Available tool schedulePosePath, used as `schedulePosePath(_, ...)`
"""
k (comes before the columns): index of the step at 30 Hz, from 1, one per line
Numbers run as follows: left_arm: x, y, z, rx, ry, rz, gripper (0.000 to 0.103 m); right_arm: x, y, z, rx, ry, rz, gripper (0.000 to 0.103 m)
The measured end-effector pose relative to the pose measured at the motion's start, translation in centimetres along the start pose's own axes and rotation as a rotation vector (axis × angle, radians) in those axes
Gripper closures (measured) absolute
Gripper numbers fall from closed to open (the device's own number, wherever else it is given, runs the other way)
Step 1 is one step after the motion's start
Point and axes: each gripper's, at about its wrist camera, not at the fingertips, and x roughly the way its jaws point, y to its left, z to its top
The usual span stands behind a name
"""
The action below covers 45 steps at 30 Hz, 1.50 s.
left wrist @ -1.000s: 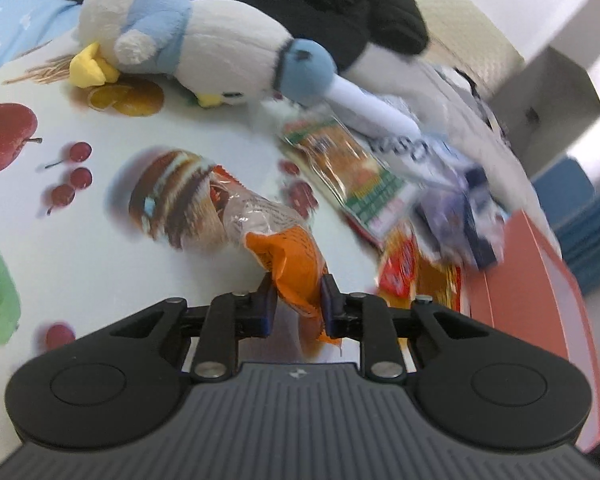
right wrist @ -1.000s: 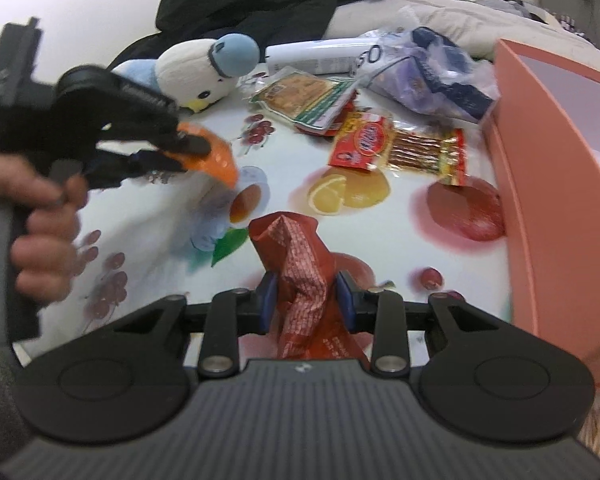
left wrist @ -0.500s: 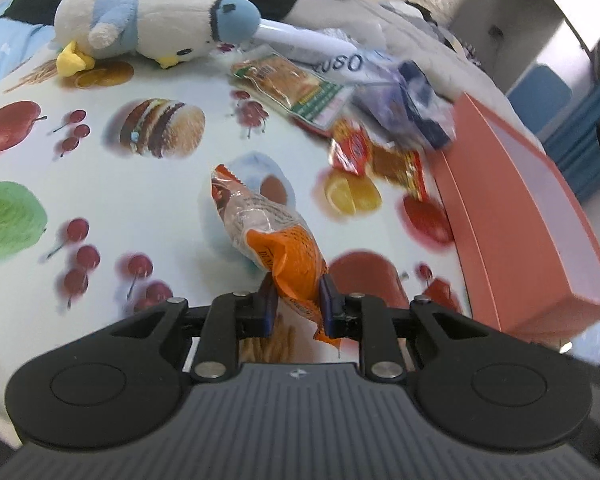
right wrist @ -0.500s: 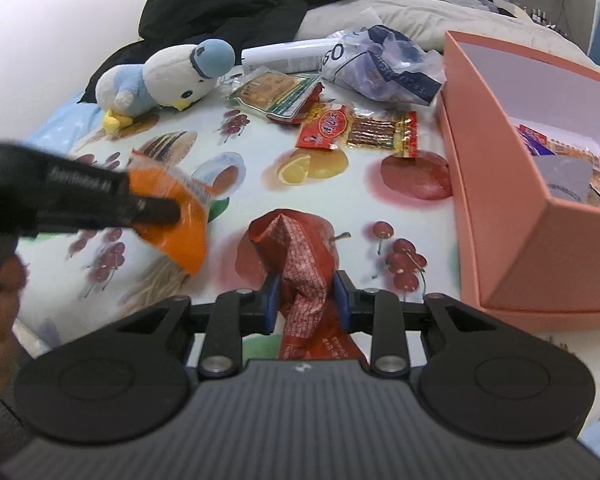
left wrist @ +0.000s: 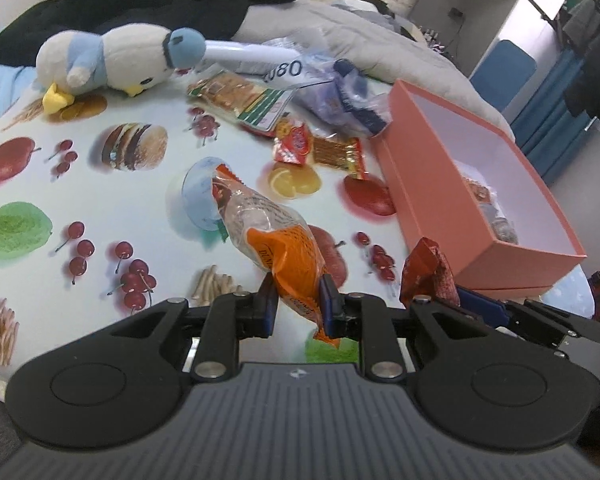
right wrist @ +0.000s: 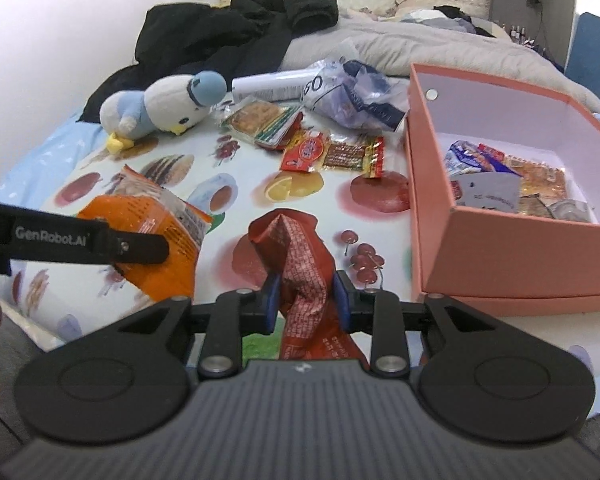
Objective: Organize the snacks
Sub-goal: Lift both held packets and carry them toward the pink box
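Observation:
My left gripper (left wrist: 297, 302) is shut on an orange and clear snack bag (left wrist: 268, 236), held above the fruit-print cloth (left wrist: 100, 200). That orange bag (right wrist: 156, 232) and the left gripper (right wrist: 140, 248) also show at the left of the right wrist view. My right gripper (right wrist: 306, 298) is shut on a crumpled red snack bag (right wrist: 300, 256), whose top shows as a red bag (left wrist: 426, 268) beside the right gripper (left wrist: 452, 300) in the left wrist view. A pink open box (right wrist: 500, 240) holding several snack packets (right wrist: 500, 176) stands to the right; the same box (left wrist: 440, 208) appears in the left wrist view.
On the cloth lie a red and yellow snack strip (right wrist: 332, 154), a green-edged biscuit pack (right wrist: 264, 120), a crumpled plastic bag (right wrist: 356, 96) and a white tube (right wrist: 276, 86). A plush bird (right wrist: 160, 108) and black clothing (right wrist: 228, 36) lie behind them. A grey blanket (right wrist: 440, 44) is at the back right.
Both grippers have lifted and swung right toward the pink box with their bags. The plush bird and loose snacks have receded, and the box's inside has come into view.

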Motion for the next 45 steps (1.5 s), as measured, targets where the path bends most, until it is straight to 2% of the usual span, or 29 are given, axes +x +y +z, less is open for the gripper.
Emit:
schedulePosePath(15, -5.5, -5.3, 0.4, 0.082, -0.054, -0.059, 0.078, -7.7, -1.4, 1.2, 0.064, -0.126, -0.06, 0.071)
schedulePosePath(26, -7.8, -11.2, 0.6, 0.176, -0.079, -0.121, 0.078, -13.1, -4.7, 1.6, 0.145, -0.205, -0.136, 0.071)
schedulePosePath(36, -7.4, -16.4, 1.1, 0.239, -0.068, -0.175, 0.078, -15.2, -8.3, 1.6, 0.187, -0.209, -0.191, 0.071)
schedulePosePath(45, -4.0, -20.2, 4.0, 0.308, -0.035, -0.2, 0.078, -13.9, -11.7, 2.4, 0.253, -0.201, -0.214, 0.071)
